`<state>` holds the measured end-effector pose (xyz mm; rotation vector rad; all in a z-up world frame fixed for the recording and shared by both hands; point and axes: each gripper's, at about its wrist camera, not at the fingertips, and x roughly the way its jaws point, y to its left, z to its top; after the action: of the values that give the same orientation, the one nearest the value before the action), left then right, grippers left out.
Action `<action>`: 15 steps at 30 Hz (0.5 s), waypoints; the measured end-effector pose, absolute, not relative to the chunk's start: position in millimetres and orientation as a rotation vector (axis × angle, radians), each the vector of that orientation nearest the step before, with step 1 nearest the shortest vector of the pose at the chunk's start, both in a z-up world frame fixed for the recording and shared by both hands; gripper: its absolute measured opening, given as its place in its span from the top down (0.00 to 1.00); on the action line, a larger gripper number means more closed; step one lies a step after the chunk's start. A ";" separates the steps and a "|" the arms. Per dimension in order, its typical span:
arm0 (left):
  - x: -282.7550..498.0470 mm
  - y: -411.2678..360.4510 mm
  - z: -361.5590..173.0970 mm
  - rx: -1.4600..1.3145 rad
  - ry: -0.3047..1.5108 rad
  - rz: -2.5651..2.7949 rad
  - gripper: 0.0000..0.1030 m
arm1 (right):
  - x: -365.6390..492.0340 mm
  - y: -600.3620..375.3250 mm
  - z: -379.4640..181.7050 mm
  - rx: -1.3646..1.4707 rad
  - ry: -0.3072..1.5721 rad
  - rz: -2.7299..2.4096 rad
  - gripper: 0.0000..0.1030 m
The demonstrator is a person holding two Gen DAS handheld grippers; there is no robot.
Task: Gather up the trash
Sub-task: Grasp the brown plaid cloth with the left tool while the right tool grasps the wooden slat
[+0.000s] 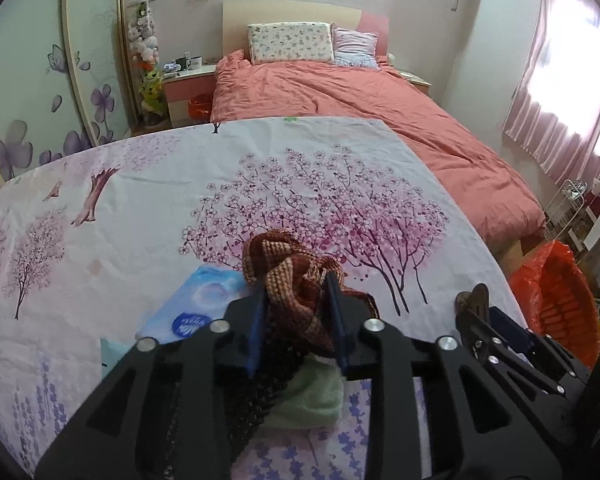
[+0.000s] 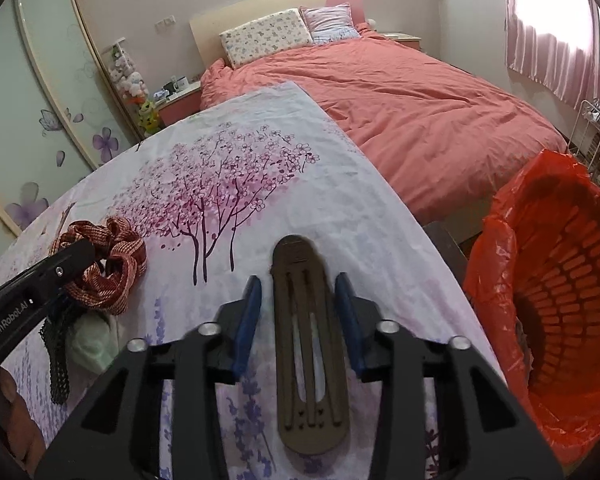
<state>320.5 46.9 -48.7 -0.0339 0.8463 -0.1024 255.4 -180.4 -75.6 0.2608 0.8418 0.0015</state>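
A: What is the left gripper (image 1: 296, 300) doing?

B: It is reaching forward low over the floral tablecloth (image 1: 140, 184), its blue pads pinching the rust knitted scrunchie (image 1: 288, 268) at lower centre of the left view.

A: And the right gripper (image 2: 298, 300)?

B: Its fingers are standing apart on either side of a flat brown slotted hair clip (image 2: 310, 352), not touching it. The red-lined trash basket (image 2: 556, 300) is sitting at the right edge, partly cut off.

A: Anything obscured?

B: A black mesh band (image 2: 58, 360) and pale green cloth (image 1: 312, 400) are lying half hidden under the left gripper.
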 end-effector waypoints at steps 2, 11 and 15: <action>322.5 44.4 -50.5 -0.024 0.846 -0.099 0.71 | 254.4 -183.1 -75.3 0.269 0.839 0.008 0.70; 307.5 51.9 -31.7 -0.047 0.763 -0.153 0.86 | 232.7 -191.1 -60.0 0.317 0.787 0.067 0.71; 295.1 55.4 -13.8 -0.059 0.717 -0.171 0.86 | 222.5 -190.0 -43.0 0.327 0.744 0.087 0.71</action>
<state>295.1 55.4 -13.8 -0.0587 0.7167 -0.1706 222.5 -190.0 -43.0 0.3273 0.7444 0.0867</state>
